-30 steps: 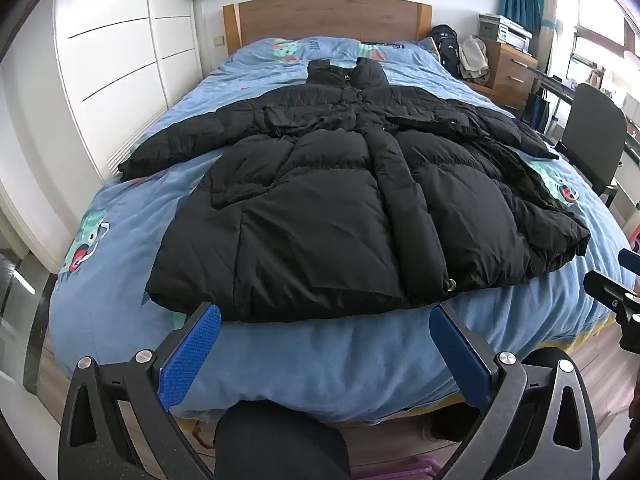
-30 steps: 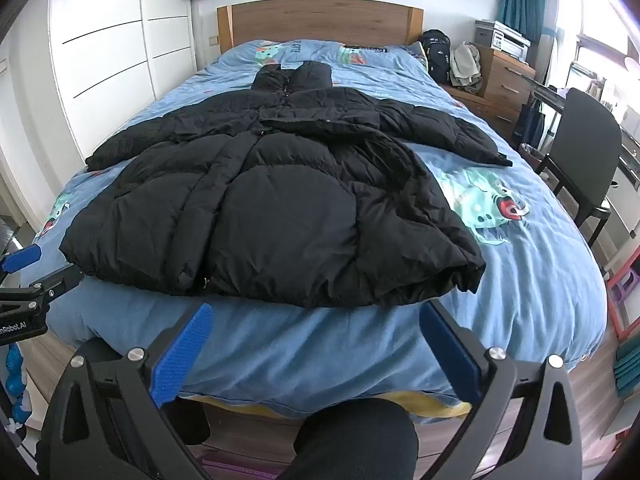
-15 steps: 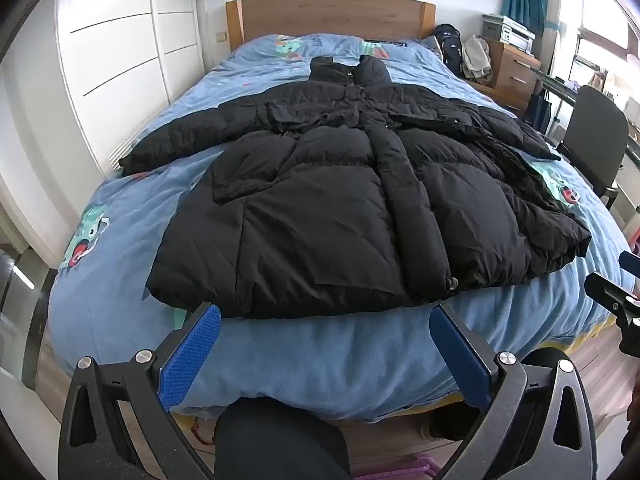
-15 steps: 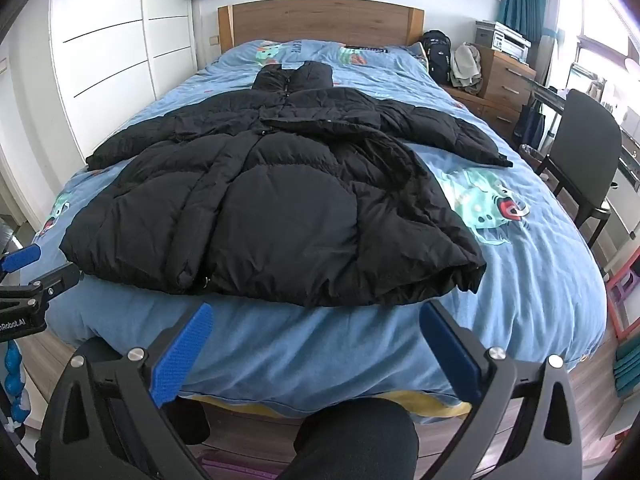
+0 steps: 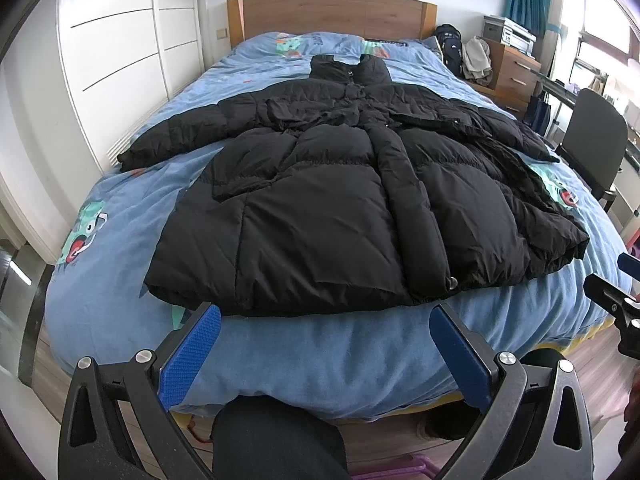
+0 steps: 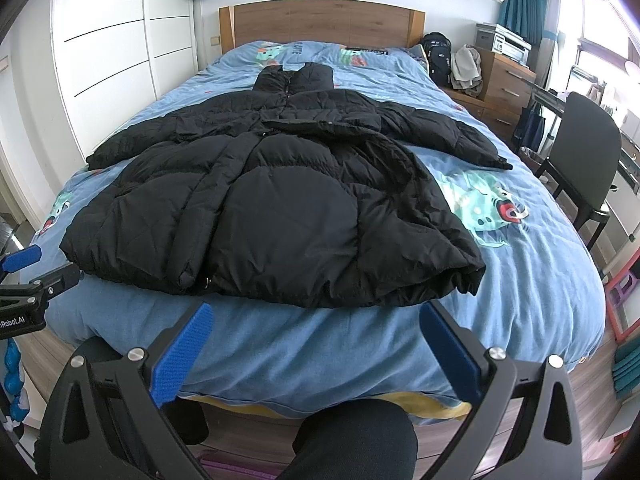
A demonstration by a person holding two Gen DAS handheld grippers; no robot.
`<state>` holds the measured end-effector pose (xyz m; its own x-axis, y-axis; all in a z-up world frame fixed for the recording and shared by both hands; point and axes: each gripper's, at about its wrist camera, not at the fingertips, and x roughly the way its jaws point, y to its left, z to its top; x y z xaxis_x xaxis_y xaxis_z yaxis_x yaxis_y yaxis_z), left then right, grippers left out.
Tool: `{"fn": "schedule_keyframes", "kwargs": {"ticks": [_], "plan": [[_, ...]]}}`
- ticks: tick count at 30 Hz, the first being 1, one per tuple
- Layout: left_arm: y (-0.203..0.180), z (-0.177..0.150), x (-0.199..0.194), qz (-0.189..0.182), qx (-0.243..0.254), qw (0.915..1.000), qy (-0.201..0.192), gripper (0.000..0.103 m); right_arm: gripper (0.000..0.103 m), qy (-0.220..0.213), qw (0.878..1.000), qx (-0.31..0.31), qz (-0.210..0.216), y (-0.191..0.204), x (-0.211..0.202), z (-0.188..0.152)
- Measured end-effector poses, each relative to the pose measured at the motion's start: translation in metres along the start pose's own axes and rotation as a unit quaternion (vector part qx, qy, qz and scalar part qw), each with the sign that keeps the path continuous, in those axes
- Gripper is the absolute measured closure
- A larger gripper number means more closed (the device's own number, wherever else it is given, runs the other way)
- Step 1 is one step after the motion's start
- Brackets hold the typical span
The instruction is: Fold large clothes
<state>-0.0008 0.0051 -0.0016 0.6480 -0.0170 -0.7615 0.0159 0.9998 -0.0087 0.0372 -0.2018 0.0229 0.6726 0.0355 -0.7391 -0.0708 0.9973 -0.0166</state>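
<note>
Black puffer coat (image 5: 352,208) spread flat, zipped, sleeves out, on bed.

We see the coat (image 5: 340,200) lying spread on the bed (image 5: 320,352) at frame centre, collar toward the headboard (image 5: 328,12) at top. A chair (image 5: 596,144) stands at right, the wardrobe (image 5: 116,60) at left.

Black puffer coat (image 5: 340,208) flat on blue-quilted bed (image 5: 320,356)

Daylight floods your room from the right-hand window (image 5: 596,40).
Glare blows out there; your fisheye edges bend and darken.
</note>
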Motion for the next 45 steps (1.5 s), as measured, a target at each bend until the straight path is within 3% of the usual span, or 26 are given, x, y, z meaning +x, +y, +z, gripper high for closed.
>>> {"fn": "schedule_keyframes", "kwargs": {"ticks": [18, 29, 34, 45], "plan": [[0.001, 0.002, 0.005, -0.017, -0.006, 0.9997, 0.015, 0.001, 0.0, 0.0, 1.0, -0.001, 0.0, 0.0, 0.002, 0.0], [0.005, 0.004, 0.013, -0.048, -0.018, 0.9982, 0.031, 0.001, 0.0, 0.003, 1.0, -0.003, 0.001, 0.0, 0.009, 0.004], [0.01, 0.008, 0.016, -0.03, -0.018, 0.9988, 0.035, 0.001, 0.0, 0.005, 1.0, -0.003, 0.001, -0.002, 0.019, 0.004], [0.033, 0.022, 0.028, -0.039, -0.035, 0.9971, 0.055, 0.001, 0.0, 0.003, 1.0, -0.004, -0.001, -0.012, 0.032, 0.02]]}}
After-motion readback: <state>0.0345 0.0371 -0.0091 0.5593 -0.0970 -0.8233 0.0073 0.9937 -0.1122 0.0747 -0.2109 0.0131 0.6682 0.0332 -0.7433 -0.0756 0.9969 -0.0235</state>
